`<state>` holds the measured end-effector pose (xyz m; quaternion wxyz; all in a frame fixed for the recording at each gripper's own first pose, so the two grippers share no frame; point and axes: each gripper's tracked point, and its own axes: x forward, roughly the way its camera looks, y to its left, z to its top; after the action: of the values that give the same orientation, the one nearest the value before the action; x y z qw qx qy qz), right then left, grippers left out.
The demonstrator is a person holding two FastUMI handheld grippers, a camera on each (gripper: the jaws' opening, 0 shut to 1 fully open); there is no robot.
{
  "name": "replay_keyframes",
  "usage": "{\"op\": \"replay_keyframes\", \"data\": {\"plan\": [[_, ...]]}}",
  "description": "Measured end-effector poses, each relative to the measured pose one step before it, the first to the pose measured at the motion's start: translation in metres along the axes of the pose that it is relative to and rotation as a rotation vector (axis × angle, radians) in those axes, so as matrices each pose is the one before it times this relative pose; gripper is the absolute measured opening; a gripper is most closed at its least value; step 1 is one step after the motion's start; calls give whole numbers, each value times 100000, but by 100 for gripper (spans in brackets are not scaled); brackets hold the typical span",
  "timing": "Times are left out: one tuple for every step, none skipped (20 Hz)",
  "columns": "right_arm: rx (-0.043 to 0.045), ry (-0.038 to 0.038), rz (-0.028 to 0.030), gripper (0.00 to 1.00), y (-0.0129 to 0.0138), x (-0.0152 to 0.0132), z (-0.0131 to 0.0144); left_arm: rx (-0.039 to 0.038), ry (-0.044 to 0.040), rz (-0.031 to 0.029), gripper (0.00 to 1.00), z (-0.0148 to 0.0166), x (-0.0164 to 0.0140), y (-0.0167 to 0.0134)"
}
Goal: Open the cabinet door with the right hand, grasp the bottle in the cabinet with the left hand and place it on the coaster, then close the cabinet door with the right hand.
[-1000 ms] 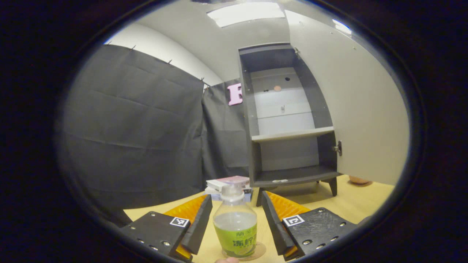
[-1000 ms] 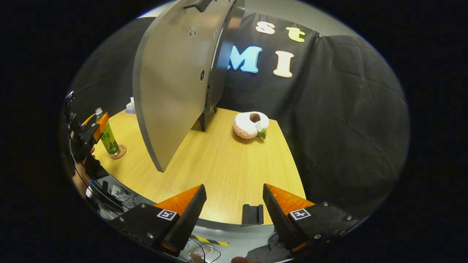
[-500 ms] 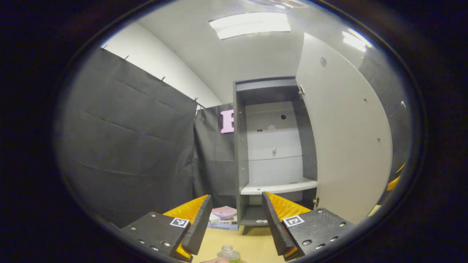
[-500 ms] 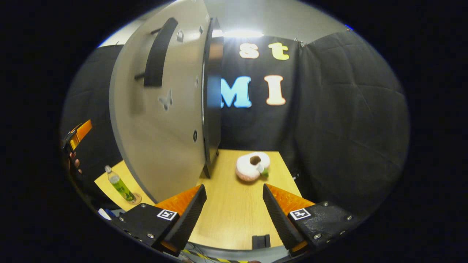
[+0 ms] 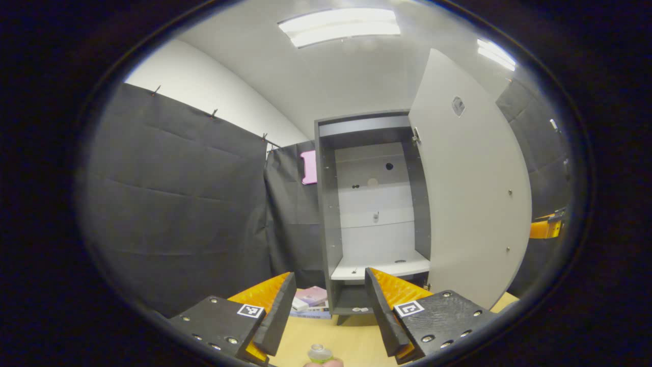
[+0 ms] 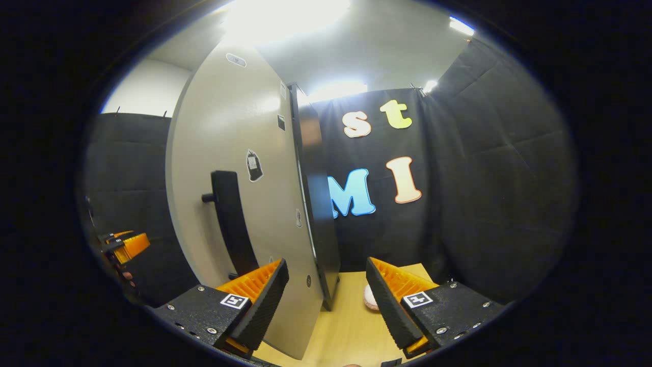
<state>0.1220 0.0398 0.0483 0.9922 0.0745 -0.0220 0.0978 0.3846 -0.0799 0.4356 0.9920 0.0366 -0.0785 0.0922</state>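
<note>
left gripper view: cabinet door (image 5: 473, 193) open, bottle (image 5: 320, 354) below left gripper (image 5: 329, 306).

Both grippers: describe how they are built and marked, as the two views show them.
In the left gripper view, the left gripper has two wedge-shaped fingers with ribbed faces on flat black plates; each plate carries screws and a small square black-and-white marker. The right gripper in the right gripper view is built and marked the same. No cables or sleeves are visible.

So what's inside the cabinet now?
The cabinet stands open with a bare pale shelf and back panel. Under the shelf, the left gripper's fingers partly cover the bottom compartment; a small pale thing lies there.
</note>
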Motion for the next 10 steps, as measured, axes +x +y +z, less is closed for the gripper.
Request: {"op": "replay_keyframes", "data": {"plan": [[-1753, -554, -1627, 94, 561, 159, 1, -2884, 1451, -3220, 82, -287, 109, -705], [-3052, -562, -2304, 92, 223, 81, 440, -2250, 1126, -2600, 80, -391, 273, -558], [-2692, -367, -1634, 91, 388, -658, 58, -1271, 1022, -2395, 79, -249, 362, 26], [-1101, 588, -909, 92, -2, -99, 85, 152, 642, -1800, 78, -166, 276, 17], [-64, 1131, -404, 92, 85, 267, -261, 925, 674, -434, 77, -176, 554, 755], [430, 1048, 384, 89, 232, 75, -138, 347, 981, -181, 77, -148, 671, 988], [475, 1114, 668, 92, 386, 69, -35, -879, 631, 30, 77, -433, 882, 898], [64, 892, 527, 92, 558, 189, -45, -2218, -186, 112, 77, -44, 551, 784], [-840, 365, 652, 92, 794, 411, -4, -2575, -242, -403, 72, -25, 593, 736], [-830, -175, 529, 92, 659, 176, 39, -1416, 165, -231, 77, -167, 636, 869]]}}
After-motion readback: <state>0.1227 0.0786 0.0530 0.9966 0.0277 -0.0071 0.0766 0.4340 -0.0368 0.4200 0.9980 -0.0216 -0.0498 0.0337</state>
